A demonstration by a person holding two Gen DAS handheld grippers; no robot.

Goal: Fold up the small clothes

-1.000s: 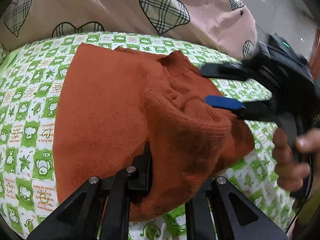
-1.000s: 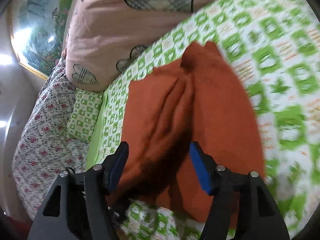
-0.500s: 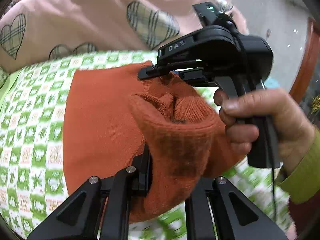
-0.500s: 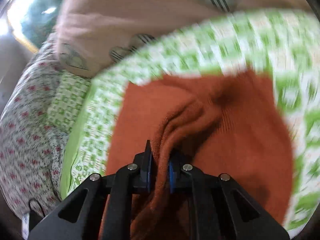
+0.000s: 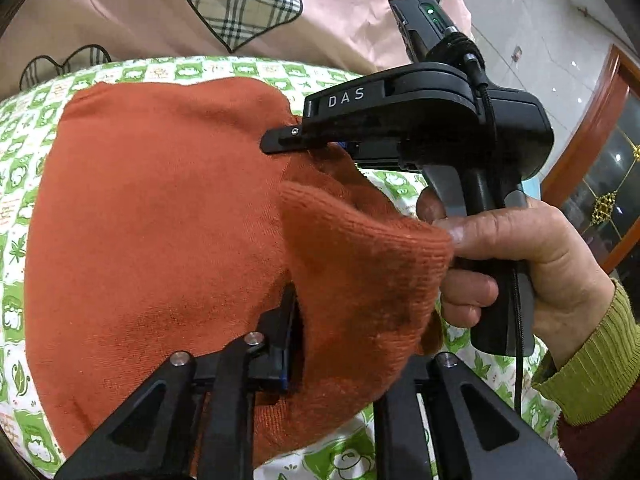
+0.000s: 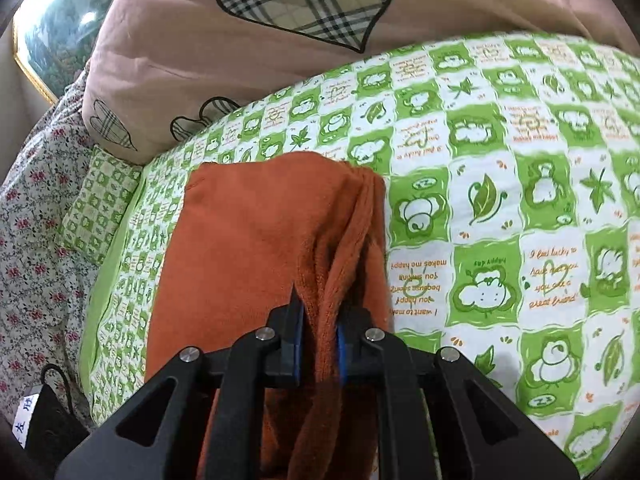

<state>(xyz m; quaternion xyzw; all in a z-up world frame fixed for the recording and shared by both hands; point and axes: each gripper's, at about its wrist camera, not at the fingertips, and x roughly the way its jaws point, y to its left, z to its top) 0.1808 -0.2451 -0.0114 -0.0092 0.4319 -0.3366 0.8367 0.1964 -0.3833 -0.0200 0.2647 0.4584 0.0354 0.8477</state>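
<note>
Orange knit sweater (image 5: 152, 208) lies on the bed, on the green-and-white printed sheet (image 6: 500, 208), with a pink heart-print duvet (image 6: 248, 64) bunched behind it.

Right gripper (image 6: 318, 344): jaws narrow, clamped on a gathered ridge of the sweater's right edge, probably so the layers stay stacked while that side is carried over.

Left gripper (image 5: 304, 340): a thick ribbed fold of the sweater sits between the jaws, which are opening. Only the left pad shows; the fold hides the other side, so I can't tell if it's pinched or just draped.

Both grippers are on the same side of the sweater, lifted off the flat body. Looks like a two-point hold to keep the fold line straight. The person's right hand (image 5: 520, 256) grips the handle close behind the fold.
</note>
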